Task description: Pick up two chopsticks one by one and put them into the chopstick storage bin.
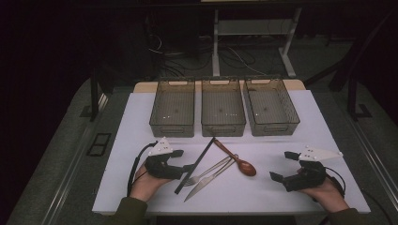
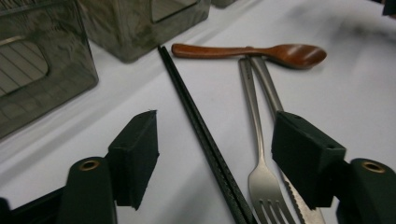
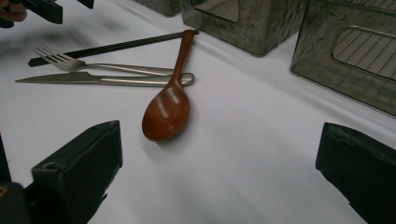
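- Dark room, cables and table legs on the floor beyond; white tabletop [image 1: 141,140] lit in the middle.
- Along the far edge, three smoky clear bins side by side: left bin [image 1: 172,108], middle bin [image 1: 223,108], right bin [image 1: 271,107], nothing visible inside any.
- Near the front, a cluster of cutlery between the two hands: black chopsticks [image 1: 195,165] lying as one long diagonal bar, far end close to the middle bin.
- Just beside them, a metal fork [image 1: 206,172] and a metal knife [image 1: 209,180], nearly parallel, handles running up toward the wooden spoon [image 1: 239,161].
- Spoon handle crossing over the far ends of fork and knife handles, its tip by the chopsticks' far end, bowl resting on the table to the right.
- Left gripper [image 1: 184,171] held low in the person's left hand, jaws spread wide and empty; tip at the near part of the chopsticks.
- Seen from the left gripper view: chopsticks [image 2: 205,140] running up through the gap between the jaws, fork [image 2: 259,163] also inside the gap, knife blade partly hidden behind one jaw; contact with any of them cannot be told.
- Right gripper [image 1: 283,166] in the right hand, well apart from the cutlery, jaws spread wide, nothing between them.
- From the right gripper view: spoon [image 3: 169,105] ahead on bare table, fork [image 3: 93,65] and knife [image 3: 98,79] beyond it.
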Demonstrator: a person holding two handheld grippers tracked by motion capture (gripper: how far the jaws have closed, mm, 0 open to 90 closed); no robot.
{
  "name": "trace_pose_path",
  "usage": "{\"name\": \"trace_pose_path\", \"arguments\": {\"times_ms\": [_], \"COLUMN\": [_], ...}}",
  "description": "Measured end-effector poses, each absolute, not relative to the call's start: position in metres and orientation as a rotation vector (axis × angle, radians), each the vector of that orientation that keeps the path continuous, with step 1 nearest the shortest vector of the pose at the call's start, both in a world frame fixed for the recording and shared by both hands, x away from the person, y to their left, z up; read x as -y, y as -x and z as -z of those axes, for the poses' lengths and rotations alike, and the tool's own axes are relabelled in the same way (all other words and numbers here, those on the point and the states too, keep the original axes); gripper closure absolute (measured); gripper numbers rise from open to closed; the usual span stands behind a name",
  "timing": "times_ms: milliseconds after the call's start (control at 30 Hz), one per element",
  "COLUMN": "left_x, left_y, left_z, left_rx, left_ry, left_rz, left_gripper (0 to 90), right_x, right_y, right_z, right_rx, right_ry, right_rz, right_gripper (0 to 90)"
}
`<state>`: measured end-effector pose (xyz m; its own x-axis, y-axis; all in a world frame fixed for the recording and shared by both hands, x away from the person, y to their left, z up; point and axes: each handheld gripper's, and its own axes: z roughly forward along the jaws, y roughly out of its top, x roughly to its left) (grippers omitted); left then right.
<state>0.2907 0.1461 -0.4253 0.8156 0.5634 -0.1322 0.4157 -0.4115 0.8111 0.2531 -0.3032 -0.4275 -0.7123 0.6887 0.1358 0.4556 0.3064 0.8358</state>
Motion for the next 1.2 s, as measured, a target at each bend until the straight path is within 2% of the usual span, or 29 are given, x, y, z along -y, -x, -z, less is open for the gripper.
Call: {"name": "trace_pose_path", "arguments": {"times_ms": [200,267,300,333,533,800,1200], "left_x": [-0.141,-0.14,-0.139,-0.137,-0.135,-0.132,-0.133], "left_y": [-0.292,-0.293,-0.293,-0.293,-0.293,-0.293,-0.294], "left_z": [0.43,0.432,0.433,0.436,0.44,0.445,0.445], "left_rx": [-0.712,-0.722,-0.727,-0.729,-0.753,-0.767,-0.766], "left_ry": [-2.101,-2.118,-2.126,-2.151,-2.171,-2.206,-2.221], "left_rz": [-0.188,-0.177,-0.169,-0.167,-0.145,-0.115,-0.115], "left_gripper": [45.5,56.0,56.0,62.0,73.3,78.6,79.9], "right_x": [0.303,0.303,0.303,0.302,0.302,0.303,0.302], "right_y": [-0.253,-0.253,-0.253,-0.253,-0.253,-0.253,-0.253], "right_z": [0.428,0.428,0.428,0.428,0.428,0.428,0.428], "right_rx": [-2.331,-2.332,-2.332,-2.334,-2.333,-2.335,-2.334], "right_ry": [-1.043,-1.041,-1.041,-1.045,-1.042,-1.044,-1.042], "right_rz": [-1.36,-1.358,-1.358,-1.354,-1.349,-1.346,-1.343], "right_gripper": [0.1,0.1,0.1,0.1,0.1,0.1,0.1]}}
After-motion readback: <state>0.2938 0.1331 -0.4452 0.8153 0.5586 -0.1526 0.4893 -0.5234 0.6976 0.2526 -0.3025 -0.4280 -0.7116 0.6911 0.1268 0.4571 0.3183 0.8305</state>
